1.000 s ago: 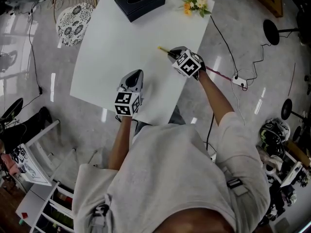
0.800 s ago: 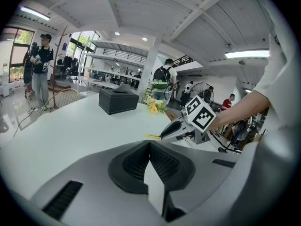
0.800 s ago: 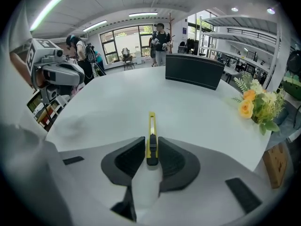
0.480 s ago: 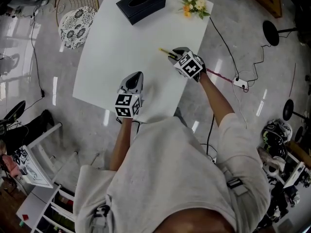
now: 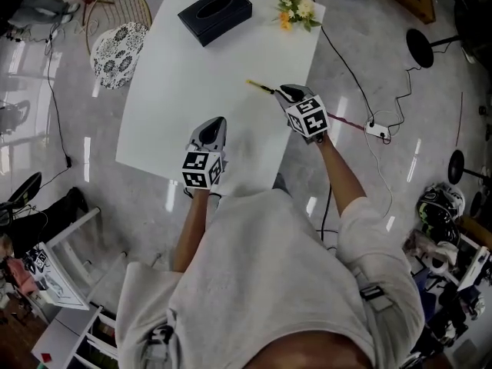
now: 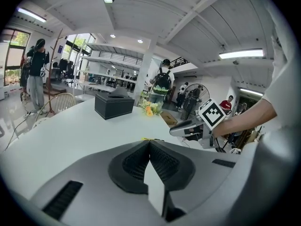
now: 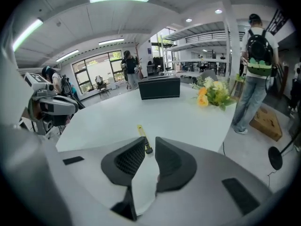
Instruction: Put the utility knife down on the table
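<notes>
The yellow utility knife lies flat on the white table near its right edge, with nothing touching it. In the right gripper view the knife rests just past the jaw tips. My right gripper hovers a little to the knife's right; its jaws stand apart and are closing with nothing between them. My left gripper sits low over the table's near part, shut and empty. The left gripper view shows its tips meeting, with the right gripper beyond them.
A black tissue box and a small bunch of flowers stand at the table's far end. A wire chair with a patterned cushion is at the far left. Cables and a power strip lie on the floor at the right.
My right gripper has let go of the knife and pulled back and up toward the table's right edge. The knife now lies free on the table. My left gripper has stayed put.
</notes>
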The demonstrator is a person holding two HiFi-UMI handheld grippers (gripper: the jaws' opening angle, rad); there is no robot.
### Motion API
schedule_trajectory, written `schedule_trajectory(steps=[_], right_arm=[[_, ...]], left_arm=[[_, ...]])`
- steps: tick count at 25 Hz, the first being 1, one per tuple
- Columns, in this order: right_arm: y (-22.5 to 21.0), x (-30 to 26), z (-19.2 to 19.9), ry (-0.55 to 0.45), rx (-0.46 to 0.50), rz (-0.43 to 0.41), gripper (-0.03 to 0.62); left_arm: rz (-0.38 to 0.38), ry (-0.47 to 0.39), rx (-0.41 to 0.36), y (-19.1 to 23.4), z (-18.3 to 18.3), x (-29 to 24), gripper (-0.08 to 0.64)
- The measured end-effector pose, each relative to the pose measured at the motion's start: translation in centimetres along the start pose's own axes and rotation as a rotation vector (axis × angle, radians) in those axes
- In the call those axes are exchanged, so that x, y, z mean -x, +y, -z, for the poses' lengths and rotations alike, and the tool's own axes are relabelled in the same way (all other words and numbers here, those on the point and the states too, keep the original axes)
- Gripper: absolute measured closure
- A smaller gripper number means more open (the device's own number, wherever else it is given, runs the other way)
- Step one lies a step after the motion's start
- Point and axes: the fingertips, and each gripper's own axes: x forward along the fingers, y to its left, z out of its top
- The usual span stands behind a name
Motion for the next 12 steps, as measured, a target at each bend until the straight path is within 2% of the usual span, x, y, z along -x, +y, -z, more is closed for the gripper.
schedule_trajectory(steps=[4,12], right_arm=[[0.3,2.1,1.7,-0.03,-0.05,0.061,0.54],[1.2,7.6,4.4,-0.139,-0.228,0.193,0.56]], left_arm=[[0.02,-0.003,-0.011,-0.3,-0.2,0.1,0.54],[0.052,-0.01,-0.046,-0.1,-0.8,1.1,0.54]])
